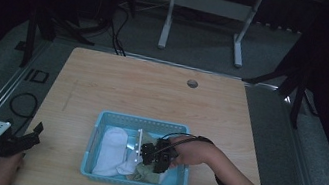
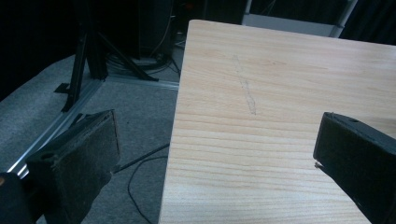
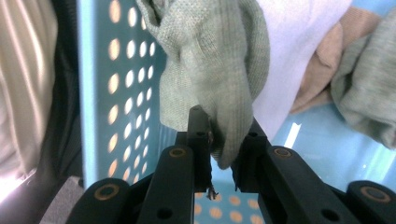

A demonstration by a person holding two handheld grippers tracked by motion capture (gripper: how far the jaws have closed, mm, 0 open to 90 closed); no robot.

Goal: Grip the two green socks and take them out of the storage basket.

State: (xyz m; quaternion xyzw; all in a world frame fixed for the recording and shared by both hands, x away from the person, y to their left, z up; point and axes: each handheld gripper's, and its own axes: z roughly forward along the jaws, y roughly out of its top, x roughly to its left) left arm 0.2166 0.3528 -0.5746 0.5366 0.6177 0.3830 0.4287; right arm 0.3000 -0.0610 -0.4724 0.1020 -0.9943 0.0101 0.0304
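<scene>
- A pale wooden table (image 1: pixel 152 90) with a small round hole (image 1: pixel 192 83) near its far edge stands on grey carpet in a dim room; a white frame (image 1: pixel 207 8) and black stands with cables lie beyond it.
- A light blue perforated basket (image 1: pixel 101 127) sits near the table's near edge, around the middle; the tabletop beyond it and to both sides is bare wood.
- The left gripper (image 1: pixel 17 141) rests at the table's near left corner, well apart from the basket. In the left gripper view its jaws stand wide apart with nothing between them, over the table's left edge.
- The right gripper (image 1: pixel 158 156) reaches into the right half of the basket, close to its near wall.
- In the right gripper view its jaws pinch a fold of a grey-green knitted sock (image 3: pixel 210 60), bunched and crumpled beside the holed blue wall.
- A white sock (image 1: pixel 112 147) lies in the basket's left half; a tan piece of cloth (image 3: pixel 322 70) lies beside the grey-green one.
</scene>
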